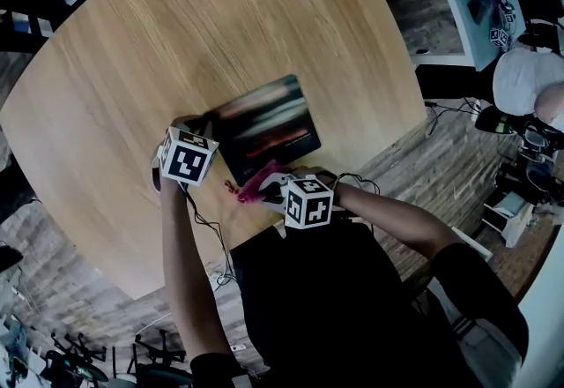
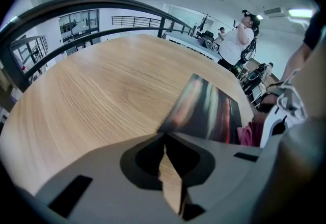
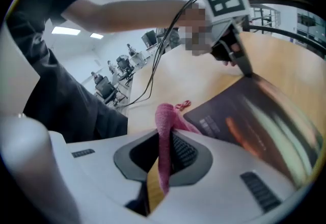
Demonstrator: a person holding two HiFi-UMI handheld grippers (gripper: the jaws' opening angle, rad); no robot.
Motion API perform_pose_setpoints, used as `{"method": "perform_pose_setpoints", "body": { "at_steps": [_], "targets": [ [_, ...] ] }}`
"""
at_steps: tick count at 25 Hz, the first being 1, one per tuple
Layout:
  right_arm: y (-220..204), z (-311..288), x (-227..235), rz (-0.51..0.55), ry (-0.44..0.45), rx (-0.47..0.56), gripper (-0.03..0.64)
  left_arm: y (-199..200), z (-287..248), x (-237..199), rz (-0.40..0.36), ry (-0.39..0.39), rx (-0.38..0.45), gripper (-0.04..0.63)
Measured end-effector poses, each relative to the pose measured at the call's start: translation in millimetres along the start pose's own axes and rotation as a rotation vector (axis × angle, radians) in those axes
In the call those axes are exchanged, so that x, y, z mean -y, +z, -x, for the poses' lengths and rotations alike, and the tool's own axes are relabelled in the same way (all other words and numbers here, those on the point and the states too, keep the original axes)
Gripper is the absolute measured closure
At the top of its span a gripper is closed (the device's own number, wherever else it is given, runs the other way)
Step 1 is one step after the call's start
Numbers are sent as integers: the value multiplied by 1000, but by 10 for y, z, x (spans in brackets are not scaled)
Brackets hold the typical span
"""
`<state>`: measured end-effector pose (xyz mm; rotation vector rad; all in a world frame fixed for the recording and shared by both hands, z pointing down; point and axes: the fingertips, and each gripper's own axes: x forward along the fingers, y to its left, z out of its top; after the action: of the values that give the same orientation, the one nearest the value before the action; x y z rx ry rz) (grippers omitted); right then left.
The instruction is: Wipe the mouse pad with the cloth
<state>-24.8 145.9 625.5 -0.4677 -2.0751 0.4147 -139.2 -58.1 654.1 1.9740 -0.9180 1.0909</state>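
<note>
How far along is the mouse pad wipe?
Done: the right gripper has the pink cloth clamped, and the left gripper is closed at a corner of the mouse pad, apparently steadying it. In hand: the cloth sits just off the pad's near edge, over the table. Left: the wiping itself. The cloth is not on the pad's surface, and no earlier pass can be told.

Small white print (image 3: 209, 125) on the mouse pad (image 3: 254, 131) is too blurred to read.
</note>
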Motion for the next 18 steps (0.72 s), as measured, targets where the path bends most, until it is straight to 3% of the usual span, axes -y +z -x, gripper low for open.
{"method": "perform_pose_setpoints", "body": {
  "at_steps": [7, 9, 11, 13, 15, 16, 18],
  "targets": [
    [476, 1015, 748, -259, -181, 360, 563, -3, -3, -14, 2, 5, -3, 568],
    [550, 1365, 1066, -331, -274, 465, 563, 1, -3, -10, -2, 8, -12, 568],
    [558, 1707, 1394, -366, -427, 531, 563, -1, -4, -2, -3, 10, -19, 568],
    [476, 1976, 1707, -332, -641, 513, 563, -1, -10, 2, 1, 11, -20, 568],
    [346, 2085, 1961, -255, -830, 421, 563, 8, -13, 7, 3, 12, -20, 568],
    [291, 2066, 2061, -223, -885, 373, 563, 13, -12, 10, 2, 14, -22, 568],
    [164, 1888, 2220, -206, -908, 287, 563, 21, -6, 8, -3, 20, -27, 568]
  ]
}}
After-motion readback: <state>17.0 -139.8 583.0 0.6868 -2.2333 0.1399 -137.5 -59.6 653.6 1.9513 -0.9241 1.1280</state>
